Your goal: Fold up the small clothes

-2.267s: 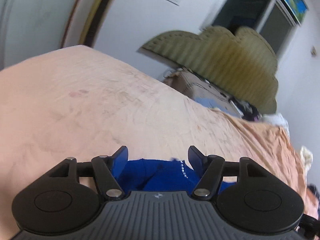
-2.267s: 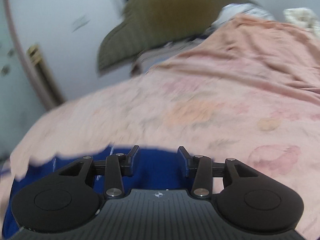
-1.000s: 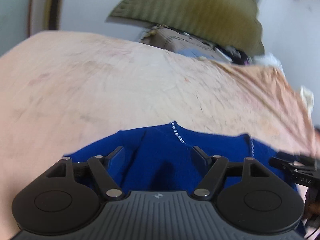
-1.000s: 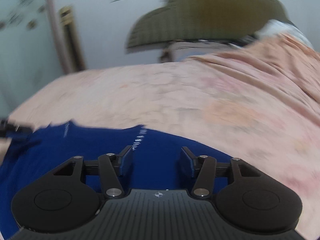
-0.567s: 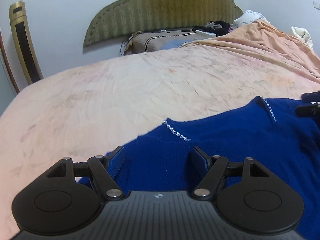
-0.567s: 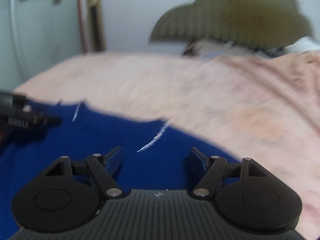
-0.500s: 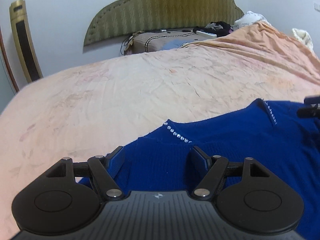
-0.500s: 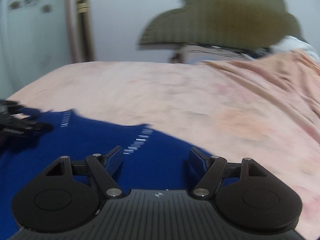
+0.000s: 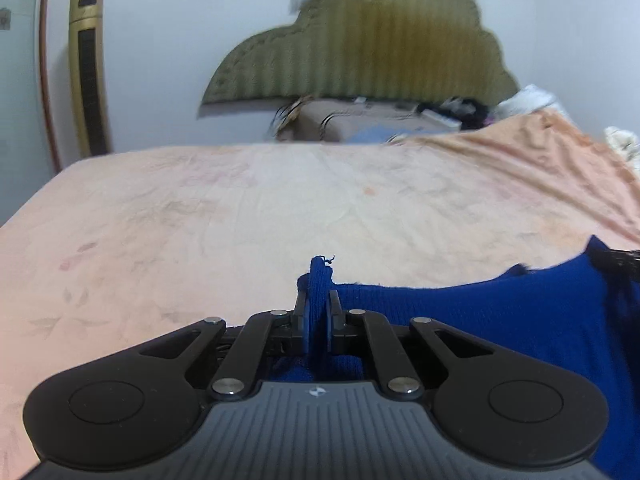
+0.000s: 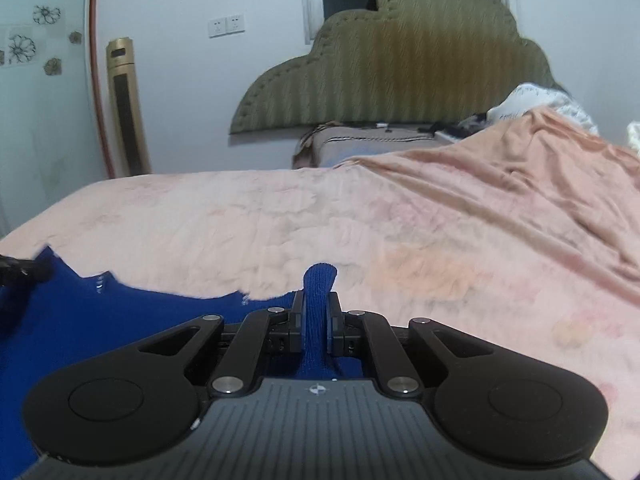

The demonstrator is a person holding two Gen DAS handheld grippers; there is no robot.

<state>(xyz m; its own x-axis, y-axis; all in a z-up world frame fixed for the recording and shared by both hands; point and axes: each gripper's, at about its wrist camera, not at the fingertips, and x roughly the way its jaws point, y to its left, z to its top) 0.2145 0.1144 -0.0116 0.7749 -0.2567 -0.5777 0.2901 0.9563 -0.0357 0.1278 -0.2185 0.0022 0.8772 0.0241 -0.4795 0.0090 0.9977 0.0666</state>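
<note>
A blue knitted garment (image 9: 500,312) lies on the pink bed sheet (image 9: 280,200), stretched between my two grippers. My left gripper (image 9: 318,304) is shut on one edge of it, and a fold of blue knit sticks up between the jaws. My right gripper (image 10: 316,304) is shut on the other edge of the garment (image 10: 100,320), with a fold pinched upright between its jaws. The right gripper's tip shows at the right edge of the left wrist view (image 9: 620,258). The left gripper's tip shows at the left edge of the right wrist view (image 10: 20,270).
An olive padded headboard (image 9: 380,40) stands against the white wall. A tan cushion (image 9: 360,120) with clutter lies below it. A rumpled peach blanket (image 10: 540,180) covers the bed's right side. A gold tower fan (image 9: 88,72) stands at the left.
Both grippers have closed on the blue garment's edges; they were open over it half a second ago. The garment now hangs taut between them.
</note>
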